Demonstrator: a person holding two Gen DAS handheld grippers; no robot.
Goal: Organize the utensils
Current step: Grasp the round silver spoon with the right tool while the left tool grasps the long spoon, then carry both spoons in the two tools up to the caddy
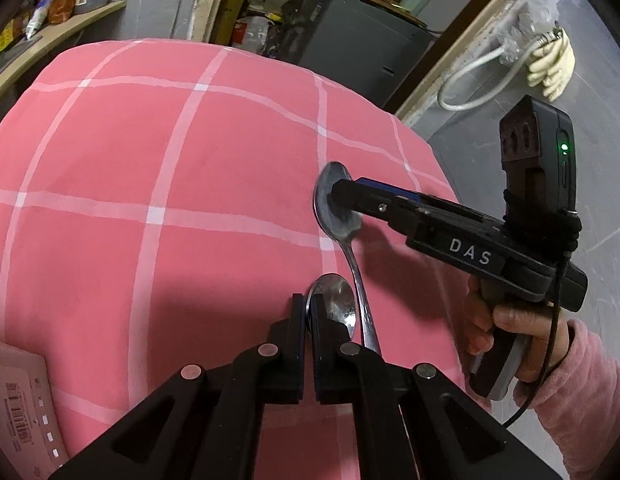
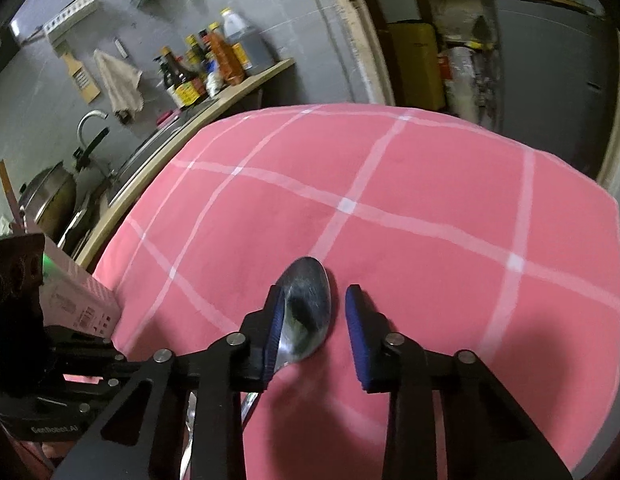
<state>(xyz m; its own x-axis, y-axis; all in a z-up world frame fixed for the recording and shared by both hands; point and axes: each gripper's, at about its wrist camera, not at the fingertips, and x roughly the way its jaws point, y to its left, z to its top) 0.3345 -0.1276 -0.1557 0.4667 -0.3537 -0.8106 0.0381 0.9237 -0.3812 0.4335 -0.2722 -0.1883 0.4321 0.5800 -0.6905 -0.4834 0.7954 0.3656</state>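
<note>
Two metal spoons are over a pink checked tablecloth (image 1: 170, 152). My left gripper (image 1: 308, 312) is shut on the bowl edge of the near spoon (image 1: 336, 308). The far spoon (image 1: 336, 208) lies on the cloth with its handle running toward me beside the near spoon. My right gripper (image 1: 334, 196) reaches in from the right over the far spoon's bowl. In the right wrist view my right gripper (image 2: 314, 312) is open, its jaws either side of that spoon's bowl (image 2: 308, 304), the left pad touching it.
A pink cardboard box (image 1: 18, 408) sits at the cloth's near left edge; it also shows in the right wrist view (image 2: 78, 296). Beyond the table are a counter with sauce bottles (image 2: 202, 68), a sink tap (image 2: 90, 124) and a pot (image 2: 50, 196).
</note>
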